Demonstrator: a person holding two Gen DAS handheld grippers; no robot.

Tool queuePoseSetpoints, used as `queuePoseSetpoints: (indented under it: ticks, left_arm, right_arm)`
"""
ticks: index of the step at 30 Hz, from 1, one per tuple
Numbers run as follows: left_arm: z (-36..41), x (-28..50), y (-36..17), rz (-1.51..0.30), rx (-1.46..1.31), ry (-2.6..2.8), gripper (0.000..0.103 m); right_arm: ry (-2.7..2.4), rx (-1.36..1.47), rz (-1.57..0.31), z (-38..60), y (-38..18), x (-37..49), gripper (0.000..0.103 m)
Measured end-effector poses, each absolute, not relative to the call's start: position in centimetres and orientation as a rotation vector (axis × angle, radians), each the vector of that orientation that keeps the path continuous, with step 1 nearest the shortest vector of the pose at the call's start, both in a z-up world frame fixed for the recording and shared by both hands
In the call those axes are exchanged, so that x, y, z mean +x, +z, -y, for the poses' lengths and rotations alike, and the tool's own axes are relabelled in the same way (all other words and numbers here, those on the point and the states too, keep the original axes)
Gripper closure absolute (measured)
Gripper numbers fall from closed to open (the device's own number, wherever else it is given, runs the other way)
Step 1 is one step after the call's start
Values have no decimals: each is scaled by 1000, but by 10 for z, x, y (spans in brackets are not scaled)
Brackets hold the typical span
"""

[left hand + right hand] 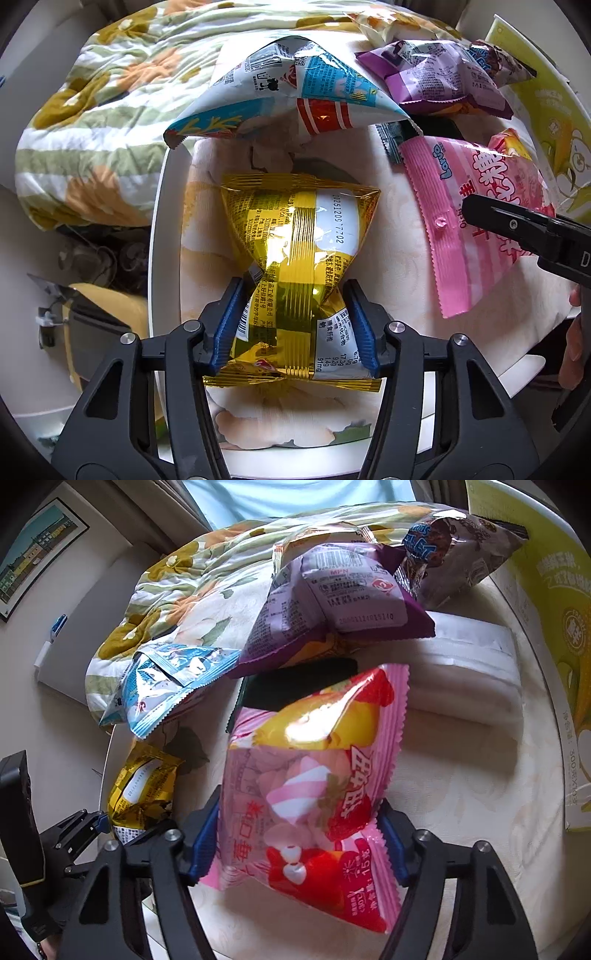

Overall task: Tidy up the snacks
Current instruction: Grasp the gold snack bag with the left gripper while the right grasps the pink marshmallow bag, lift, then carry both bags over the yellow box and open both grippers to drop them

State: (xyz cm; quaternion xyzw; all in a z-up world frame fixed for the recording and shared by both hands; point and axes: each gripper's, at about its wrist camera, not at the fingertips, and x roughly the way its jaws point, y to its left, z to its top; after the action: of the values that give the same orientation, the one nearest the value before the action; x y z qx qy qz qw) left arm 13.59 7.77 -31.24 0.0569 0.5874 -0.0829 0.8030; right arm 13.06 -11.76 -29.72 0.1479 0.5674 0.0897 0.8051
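Note:
A gold foil snack packet [295, 229] lies on a cream floral surface, and my left gripper [293, 286] is shut on it, the blue pads pinching its near half into a waist. The same gold packet [142, 790] shows at the lower left of the right wrist view. A pink marshmallow packet [314, 760] sits tilted between the blue pads of my right gripper [299, 812], which press its two side edges. In the left wrist view the pink packet [476, 206] lies to the right, partly covered by one of the right gripper's black fingers [517, 223].
A blue-and-white packet [288, 85], a purple packet [332, 602], a dark brown packet [454, 550] and a dark green packet [295, 686] lie behind. A yellow-green box [546, 627] stands at the right, a floral quilt [92, 122] at the left. The surface's white rim [159, 258] runs along the left.

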Motion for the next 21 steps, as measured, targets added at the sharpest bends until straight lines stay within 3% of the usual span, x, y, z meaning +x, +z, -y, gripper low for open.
queuePoseSetpoints:
  ticks: [11, 21]
  left_arm:
    - [-79, 121, -285, -1217, 108, -221, 53]
    - [-41, 107, -217, -1121, 142, -296, 53]
  right_arm:
    - [171, 312, -1182, 121, -274, 109, 40]
    - [154, 338, -1069, 153, -197, 90, 40]
